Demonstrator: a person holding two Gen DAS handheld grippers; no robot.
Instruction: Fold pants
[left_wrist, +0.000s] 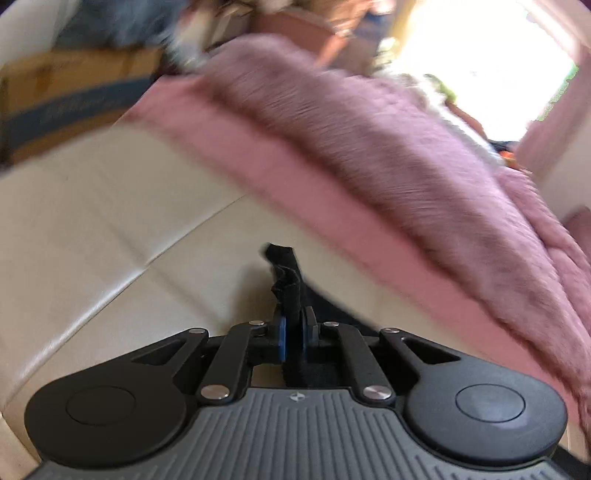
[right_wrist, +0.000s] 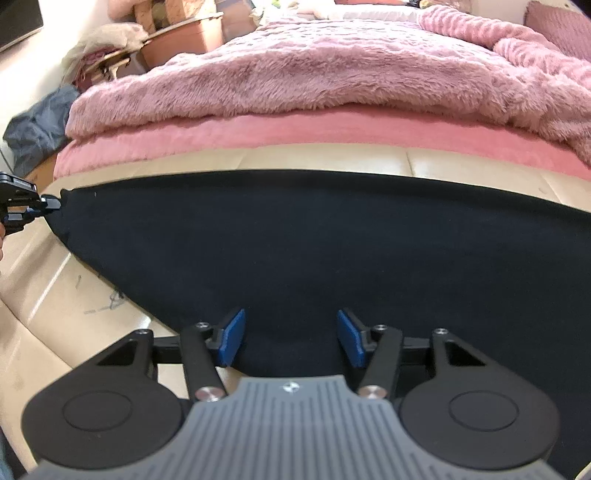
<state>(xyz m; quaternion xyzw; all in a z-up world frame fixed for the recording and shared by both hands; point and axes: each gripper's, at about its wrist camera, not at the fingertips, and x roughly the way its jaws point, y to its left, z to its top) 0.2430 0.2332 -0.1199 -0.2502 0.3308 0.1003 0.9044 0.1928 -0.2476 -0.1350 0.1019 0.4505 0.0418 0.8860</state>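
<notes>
The black pants (right_wrist: 314, 251) lie spread flat across the cream padded surface (right_wrist: 55, 306), filling the middle band of the right wrist view from the left edge to the right edge, their far hem running just below the pink sheet (right_wrist: 332, 133) and the fluffy pink blanket (right_wrist: 295, 70) heaped above it. Your left gripper (left_wrist: 293, 328) is clamped on a corner of the pants: in the left wrist view a bunched strip of black cloth (left_wrist: 286, 277) stands up between the two blue pads, which sit almost together at lower centre. In the right wrist view the same gripper (right_wrist: 51, 203) shows at the far left edge, its tip touching the pants' left corner, where the fabric is drawn to a point. Your right gripper (right_wrist: 291, 338) has its jaws standing well apart at lower centre of its own view, the blue pads (right_wrist: 232, 336) on either side of the near edge of the pants with nothing pinched between them; whether the pads touch the cloth you cannot tell. The left wrist view is blurred; a cardboard box (left_wrist: 74, 88) sits at its upper left and a bright window glare fills its upper right. At the upper left of the right wrist view a blue-grey bundle of cloth (right_wrist: 37, 129) lies beside the bed, with a brown tub (right_wrist: 184, 40) behind it
</notes>
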